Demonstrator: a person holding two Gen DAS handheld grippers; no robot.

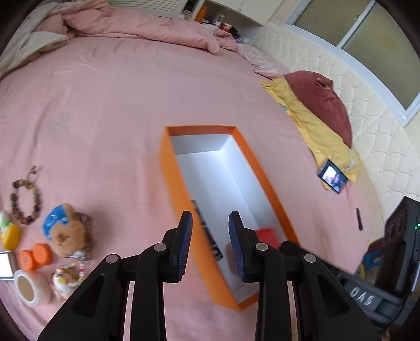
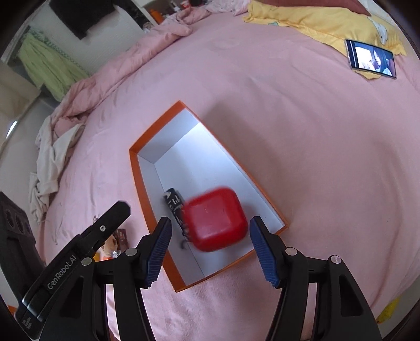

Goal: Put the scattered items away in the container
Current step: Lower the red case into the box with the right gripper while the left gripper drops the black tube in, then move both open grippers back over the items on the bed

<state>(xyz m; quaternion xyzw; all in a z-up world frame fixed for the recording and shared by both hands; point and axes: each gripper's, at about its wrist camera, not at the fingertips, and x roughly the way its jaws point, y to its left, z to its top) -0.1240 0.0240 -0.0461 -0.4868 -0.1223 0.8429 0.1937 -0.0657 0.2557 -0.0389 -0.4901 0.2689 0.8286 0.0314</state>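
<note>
An orange box with a white inside (image 1: 168, 168) (image 2: 136, 173) lies on the pink bed. A red rounded case (image 2: 216, 219) (image 1: 266, 236), blurred, is in the air just beyond my open right gripper (image 2: 210, 249), over the box's near end, touching neither finger. A thin black item (image 2: 174, 203) (image 1: 207, 233) lies along the box's left wall. My left gripper (image 1: 211, 246) is open and empty above the box's near left wall. Scattered items lie at left: a bead bracelet (image 1: 25, 202), a plush toy (image 1: 67, 233), an orange jar (image 1: 35, 255), a tape roll (image 1: 27, 288).
A phone with a lit screen (image 1: 332, 179) (image 2: 371, 59) lies on a yellow blanket (image 1: 315, 126) at the right. A dark red pillow (image 1: 323, 102) and a rumpled pink duvet (image 1: 126, 23) lie at the far side. A padded wall (image 1: 367, 105) borders the bed.
</note>
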